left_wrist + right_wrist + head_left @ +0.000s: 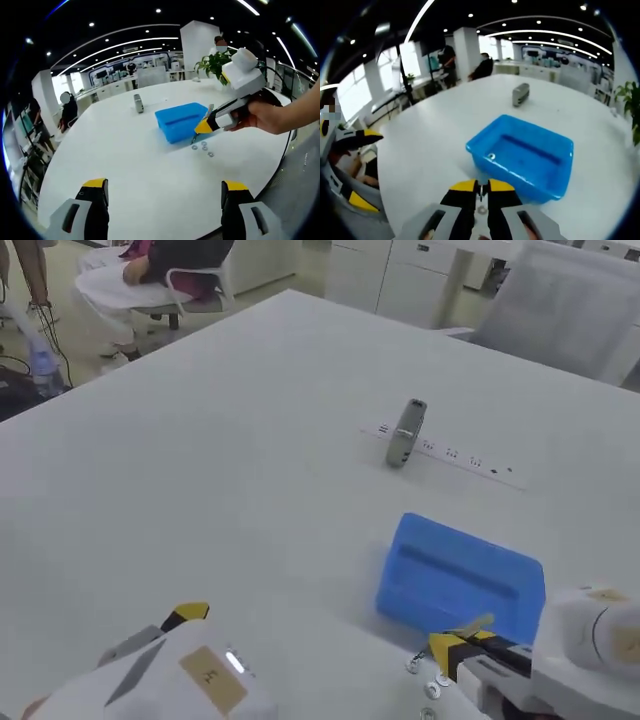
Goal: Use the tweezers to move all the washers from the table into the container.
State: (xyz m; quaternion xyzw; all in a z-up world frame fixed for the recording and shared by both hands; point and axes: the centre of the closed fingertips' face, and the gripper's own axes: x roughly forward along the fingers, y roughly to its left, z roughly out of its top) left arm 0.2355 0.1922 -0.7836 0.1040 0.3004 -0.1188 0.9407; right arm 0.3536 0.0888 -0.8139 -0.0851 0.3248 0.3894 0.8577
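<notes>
A blue container (460, 580) stands on the white table (250, 490). Several small washers (440, 680) lie on the table just in front of it, also seen as washers (204, 147) in the left gripper view. One washer (491, 156) lies inside the container (522, 157). My right gripper (480, 192) is shut on the thin tweezers (210, 111), which point down at the loose washers. The right gripper (470, 650) hovers just above them, by the container's near side. My left gripper (165, 200) is open and holds nothing; it sits at the near left (170, 660).
A grey device (405, 432) rests on a power strip (460, 458) set into the table behind the container. A person sits on a chair (190, 285) at the far left. Another chair (570, 300) stands at the far right.
</notes>
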